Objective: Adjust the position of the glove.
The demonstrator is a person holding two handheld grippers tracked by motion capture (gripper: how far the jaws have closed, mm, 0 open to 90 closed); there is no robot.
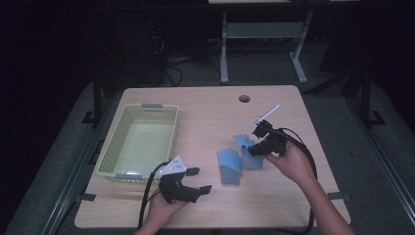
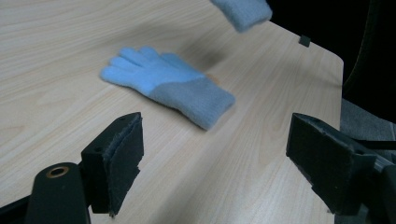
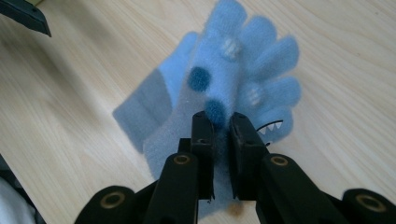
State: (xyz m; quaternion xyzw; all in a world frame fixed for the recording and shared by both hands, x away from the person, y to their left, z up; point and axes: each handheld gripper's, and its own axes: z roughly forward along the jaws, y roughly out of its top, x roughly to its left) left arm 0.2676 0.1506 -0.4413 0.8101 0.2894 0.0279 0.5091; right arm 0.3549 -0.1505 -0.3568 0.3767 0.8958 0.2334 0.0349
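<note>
A light blue glove with a grey cuff [image 1: 229, 165] [image 2: 168, 86] lies flat on the wooden table, fingers pointing away from me. A second blue glove [image 3: 233, 65] with dark and white dots and a toothy mouth pattern hangs just above the table. My right gripper [image 3: 222, 126] [image 1: 254, 149] is shut on the fabric of that glove near its cuff. The flat glove [image 3: 147, 102] lies partly under the held one. My left gripper [image 1: 199, 180] [image 2: 215, 140] stands open near the table's front edge, short of the flat glove, with nothing between its jaws. The held glove's cuff [image 2: 243, 11] hangs beyond the flat glove.
A pale green slatted basket [image 1: 149, 113] stands at the table's left side, beside my left gripper. A round cable hole [image 1: 244, 98] sits near the far edge. Past the table is a dark floor with a white desk frame [image 1: 262, 34].
</note>
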